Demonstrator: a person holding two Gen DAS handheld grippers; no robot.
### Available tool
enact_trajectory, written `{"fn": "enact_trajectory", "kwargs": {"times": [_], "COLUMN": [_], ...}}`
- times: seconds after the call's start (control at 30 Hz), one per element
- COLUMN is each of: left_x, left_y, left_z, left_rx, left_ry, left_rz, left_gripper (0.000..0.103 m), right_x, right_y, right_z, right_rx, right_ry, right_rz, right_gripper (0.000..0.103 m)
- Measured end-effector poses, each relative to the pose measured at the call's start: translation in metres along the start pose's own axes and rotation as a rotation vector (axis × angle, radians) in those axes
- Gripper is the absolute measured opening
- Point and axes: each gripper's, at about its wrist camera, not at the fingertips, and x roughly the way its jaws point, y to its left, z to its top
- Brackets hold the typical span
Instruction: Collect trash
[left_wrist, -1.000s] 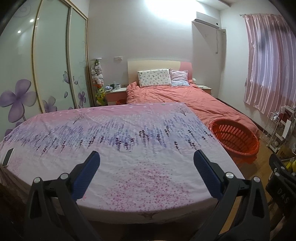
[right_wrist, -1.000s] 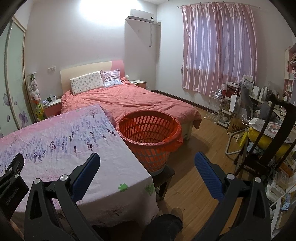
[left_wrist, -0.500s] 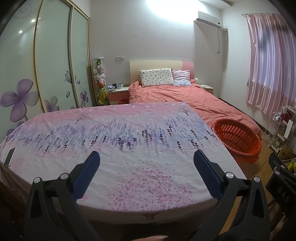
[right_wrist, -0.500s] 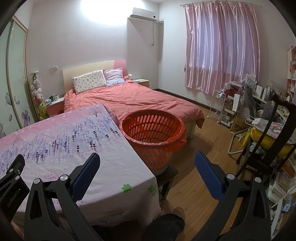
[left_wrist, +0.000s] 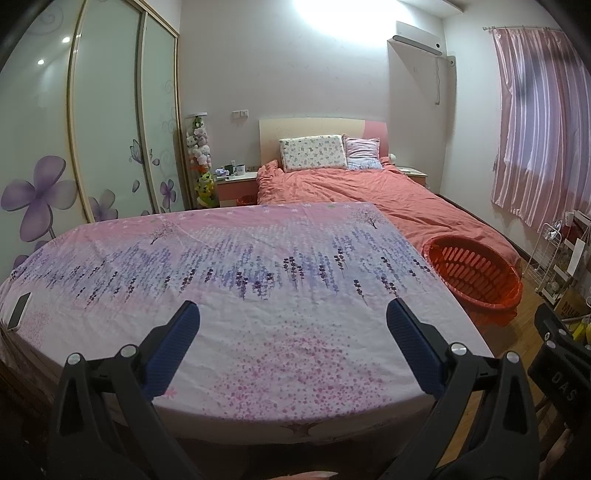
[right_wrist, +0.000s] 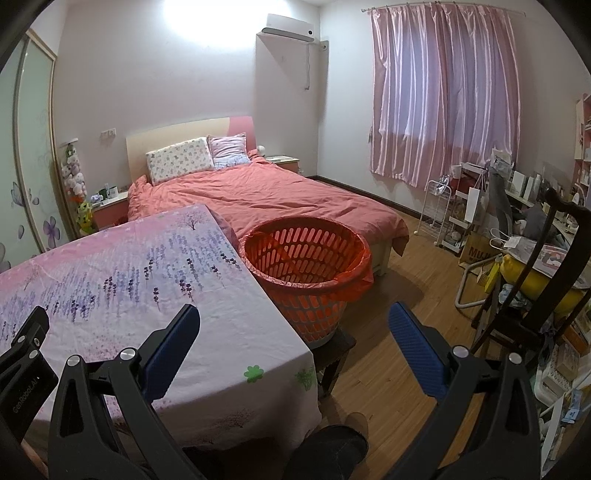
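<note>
Table (left_wrist: 258, 332), near: covered by a pink and lilac floral cloth. Phone (left_wrist: 18, 311) lying flat at its left edge. Bed (right_wrist: 280, 192), far: salmon quilt, a patterned pillow (left_wrist: 312, 152) and a pink striped pillow (left_wrist: 362, 154) against the headboard. Nightstand (left_wrist: 236, 186), left of the bed: mugs on top. Column of plush toys (left_wrist: 199, 162) beside it. Wardrobe (left_wrist: 103, 110), far left: sliding doors with purple flowers. Pink curtain (right_wrist: 443, 92), right wall. Air conditioner (right_wrist: 290, 23), high on the far wall.

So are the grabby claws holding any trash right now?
No. The left gripper and the right gripper are both wide open, with nothing between their blue pads.
</note>
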Motion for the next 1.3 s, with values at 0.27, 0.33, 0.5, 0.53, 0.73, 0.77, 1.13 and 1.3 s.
{"fn": "enact_trajectory", "kwargs": {"times": [0.27,0.33,0.5,0.53,0.73,0.77,1.13,1.3], "left_x": [0.0000,-0.0001,-0.0001,-0.0001,0.0006,0.0008,0.0013,0.0015], "left_y": [-0.0001,-0.0003,-0.0005,-0.0005,-0.0004,-0.0001,0.0000,0.0001], "left_z": [0.0000,0.0000,0.0001,0.0002,-0.0010,-0.0017,-0.0026,-0.0023], "left_rx": [0.000,0.000,-0.001,0.000,0.001,0.001,0.002,0.002], "left_ry": [0.000,0.000,0.001,0.000,0.003,0.004,0.004,0.004], "left_rz": [0.000,0.000,0.000,0.001,0.001,0.001,0.000,0.000], "left_gripper": [0.099,0.099,0.099,0.099,0.099,0.099,0.099,0.099], "right_x": [0.0001,0.0002,0.0003,0.0004,0.0010,0.0009,0.0018,0.0014], "right_y": [0.0002,0.0001,0.0001,0.0002,0.0002,0.0002,0.0004,0.0004], "right_z": [0.0003,0.0004,0.0006,0.0007,0.0003,0.0004,0.0005,0.0006], "right_rx": [-0.001,-0.001,-0.001,-0.002,-0.002,-0.002,-0.003,-0.004], "right_ry": [0.000,0.000,0.000,0.002,0.002,0.003,0.005,0.005], "right_rz": [0.000,0.000,0.000,-0.001,0.000,0.000,0.001,0.001], "right_gripper": [0.101,0.101,0.101,0.101,0.101,0.101,0.101,0.101]}}
